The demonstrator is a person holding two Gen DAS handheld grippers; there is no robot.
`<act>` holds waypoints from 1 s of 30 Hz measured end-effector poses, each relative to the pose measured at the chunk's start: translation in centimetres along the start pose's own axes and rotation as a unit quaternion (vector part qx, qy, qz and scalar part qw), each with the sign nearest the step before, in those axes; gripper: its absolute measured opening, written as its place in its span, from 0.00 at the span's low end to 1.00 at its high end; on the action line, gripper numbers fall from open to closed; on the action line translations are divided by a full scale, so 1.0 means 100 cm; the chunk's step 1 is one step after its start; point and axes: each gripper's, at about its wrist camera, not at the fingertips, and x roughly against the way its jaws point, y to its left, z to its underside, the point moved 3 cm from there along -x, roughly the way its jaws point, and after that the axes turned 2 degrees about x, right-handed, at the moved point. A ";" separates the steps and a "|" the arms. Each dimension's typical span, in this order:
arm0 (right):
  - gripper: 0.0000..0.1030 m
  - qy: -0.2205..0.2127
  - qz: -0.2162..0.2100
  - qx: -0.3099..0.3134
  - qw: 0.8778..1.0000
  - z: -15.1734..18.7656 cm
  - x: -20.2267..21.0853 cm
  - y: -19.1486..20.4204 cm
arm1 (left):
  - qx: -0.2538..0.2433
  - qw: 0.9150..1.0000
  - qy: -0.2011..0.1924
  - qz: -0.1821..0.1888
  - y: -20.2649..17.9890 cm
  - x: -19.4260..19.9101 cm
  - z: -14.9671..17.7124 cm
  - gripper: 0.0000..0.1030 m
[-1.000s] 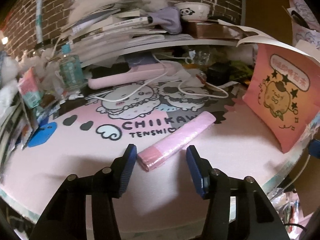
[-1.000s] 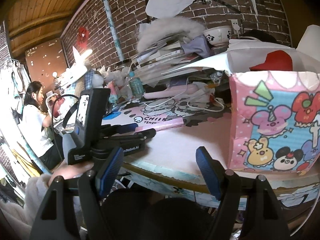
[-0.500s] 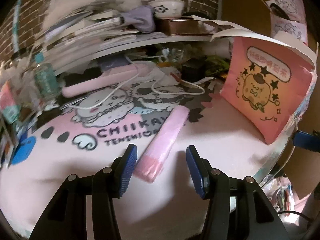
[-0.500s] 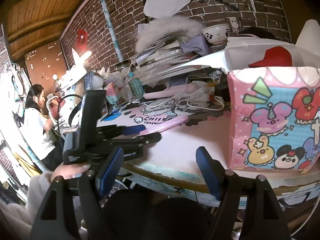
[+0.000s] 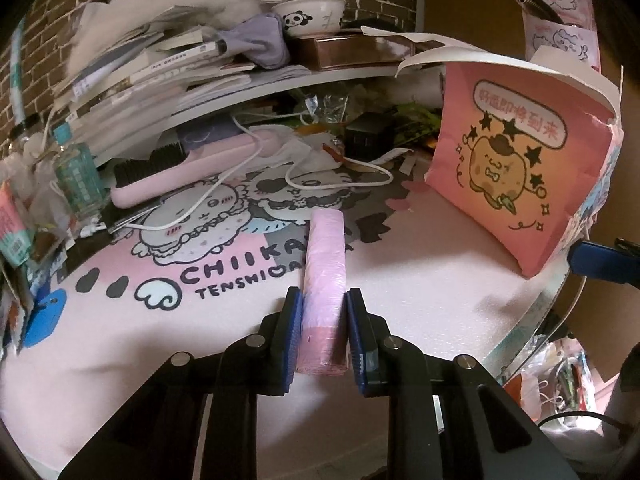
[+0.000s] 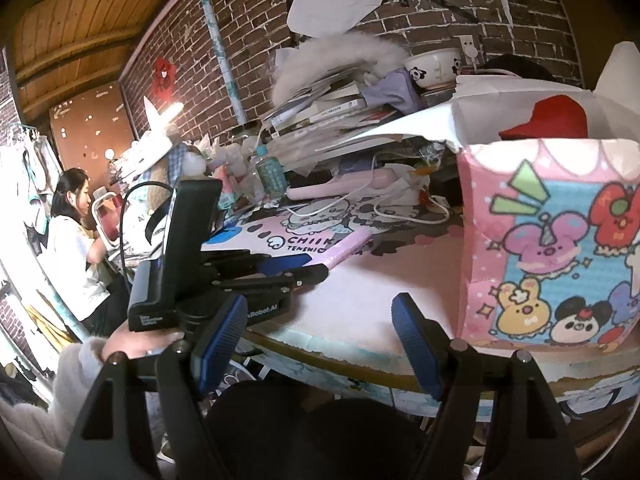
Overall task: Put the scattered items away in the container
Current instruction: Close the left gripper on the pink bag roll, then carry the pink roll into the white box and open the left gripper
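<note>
A pink roll of plastic bags [image 5: 325, 276] lies on the pink desk mat [image 5: 420, 280]. My left gripper [image 5: 323, 320] is shut on the roll's near end, one blue pad on each side. The roll also shows in the right wrist view [image 6: 348, 245], with the left gripper [image 6: 308, 270] on it. A pink cartoon paper bag [image 5: 516, 168] stands open at the right of the mat; in the right wrist view [image 6: 552, 240] something red [image 6: 552, 118] sits inside it. My right gripper [image 6: 318, 344] is open and empty, off the table's front edge.
A pink hair straightener [image 5: 188, 168] with white cable, a green bottle [image 5: 78, 176], stacked books [image 5: 160, 68] and a panda bowl [image 5: 310, 16] crowd the back. A blue cutout [image 5: 44, 316] lies at the mat's left. A seated person [image 6: 76, 236] is far left.
My left gripper turned to line up with the roll, moved forward over its near end and closed on it. The right gripper stayed open and nearly still.
</note>
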 end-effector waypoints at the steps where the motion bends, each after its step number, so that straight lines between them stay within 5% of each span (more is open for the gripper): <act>1: 0.71 0.000 -0.001 0.000 1.000 0.000 -0.001 0.000 | 0.002 1.000 -0.002 0.002 0.000 0.001 -0.001 0.16; 18: 0.71 0.019 0.011 0.004 1.000 -0.004 -0.024 0.004 | 0.020 0.998 -0.049 0.015 0.010 0.051 -0.037 0.16; 30: 0.71 0.031 0.013 0.000 0.999 0.003 -0.025 0.000 | -0.055 0.993 -0.070 0.081 -0.044 0.081 -0.098 0.16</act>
